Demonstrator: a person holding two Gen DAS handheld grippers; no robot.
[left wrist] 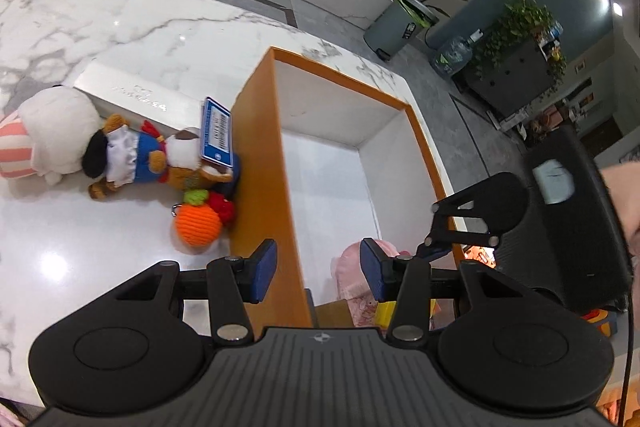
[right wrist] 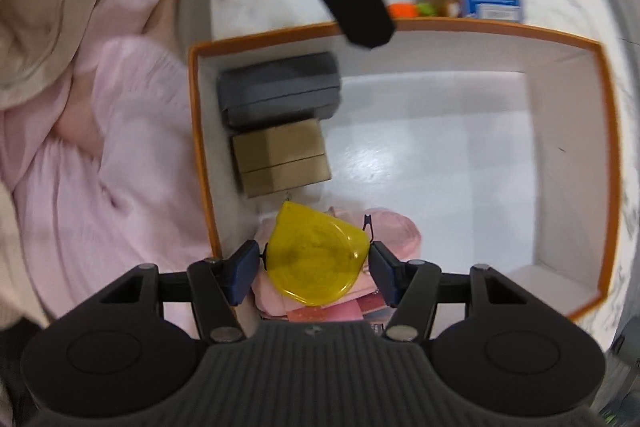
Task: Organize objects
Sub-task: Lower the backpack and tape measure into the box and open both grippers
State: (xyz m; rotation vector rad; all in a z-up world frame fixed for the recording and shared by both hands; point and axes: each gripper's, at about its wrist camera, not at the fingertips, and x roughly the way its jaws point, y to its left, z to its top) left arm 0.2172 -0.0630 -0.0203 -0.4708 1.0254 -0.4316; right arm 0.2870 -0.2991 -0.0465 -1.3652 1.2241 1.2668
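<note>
An orange-rimmed box (right wrist: 480, 27) with a white inside stands on the marble table. In it are a grey case (right wrist: 280, 87), a brown cardboard box (right wrist: 280, 155) and a pink cloth item (right wrist: 400, 231). My right gripper (right wrist: 314, 273) points down into the near corner, shut on a yellow translucent case (right wrist: 316, 247). My left gripper (left wrist: 320, 269) hangs open over the box's orange wall (left wrist: 260, 155) with nothing between its pads. Left of the box lie a bear doll (left wrist: 132, 155), a blue card box (left wrist: 216, 131) and an orange knitted ball (left wrist: 198, 225).
A white plush toy (left wrist: 56, 131) and a long white box (left wrist: 132, 95) lie further left on the marble table (left wrist: 100, 19). The person's pink garment (right wrist: 100, 147) is close beside the box. Past the table's edge are a grey bin (left wrist: 392, 27) and plants.
</note>
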